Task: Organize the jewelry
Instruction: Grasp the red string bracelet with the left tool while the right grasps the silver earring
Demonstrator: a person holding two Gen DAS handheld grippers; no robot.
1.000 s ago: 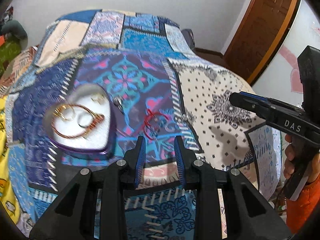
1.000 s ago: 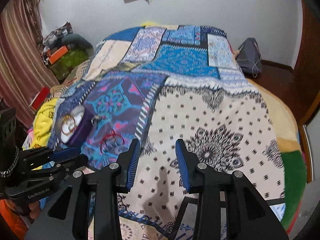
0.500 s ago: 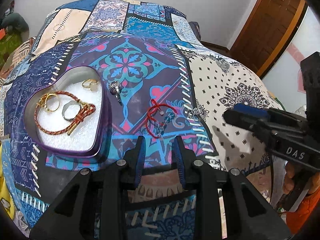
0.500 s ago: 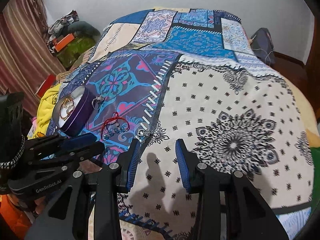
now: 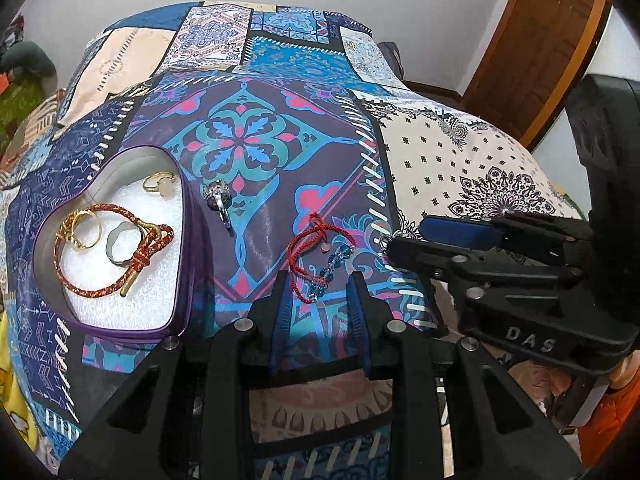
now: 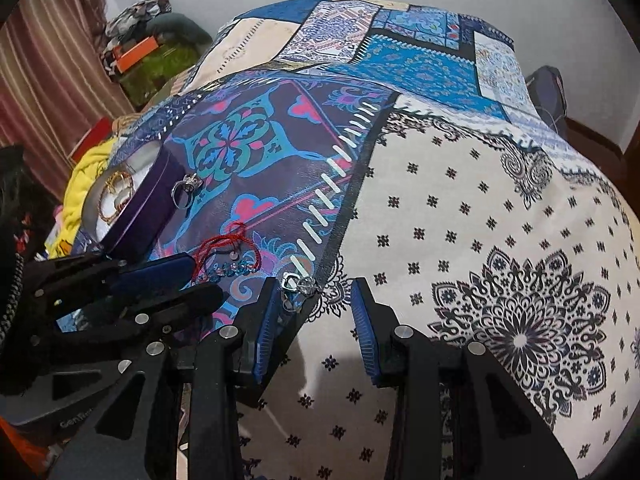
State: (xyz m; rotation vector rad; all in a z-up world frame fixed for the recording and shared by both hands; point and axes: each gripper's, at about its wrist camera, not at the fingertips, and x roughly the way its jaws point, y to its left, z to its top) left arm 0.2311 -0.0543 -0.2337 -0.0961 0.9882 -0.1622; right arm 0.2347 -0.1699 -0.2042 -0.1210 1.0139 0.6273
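Setting: a bed covered by a patchwork bedspread (image 5: 256, 152) in blue, purple and cream panels; white wall behind, a wooden door (image 5: 548, 48) at the right of the left wrist view, striped curtains (image 6: 44, 80) at the left of the right wrist view.
Jewelry box: a purple heart-shaped tin (image 5: 182, 264), lid off, white padded lining, resting on the bedspread to the left of both tools.
Box contents: a red-and-gold braided bracelet (image 5: 100, 290), a gold ring (image 5: 86, 230), a silver band (image 5: 120, 246), and a gold ring with a pale stone (image 5: 160, 184).
Silver ornate ring: lies on the bedspread (image 5: 218, 196) just beside the right edge of the tin, outside it.
Red cord bracelet: lies loose on the purple panel (image 5: 310, 240), with blue beads (image 5: 332, 270) along its near side, directly ahead of the left tool.
Silver stone ring: lies at the seam between the purple and cream panels (image 6: 298, 284), close to the left finger (image 6: 266, 320) of the right tool.
Left tool: (image 5: 320, 304) jaws moderately parted, empty, tips just short of the red cord bracelet.
Right tool: (image 6: 316, 316) jaws moderately parted, empty, low over the bedspread, with the silver stone ring at the inner edge of its left finger; contact cannot be determined.
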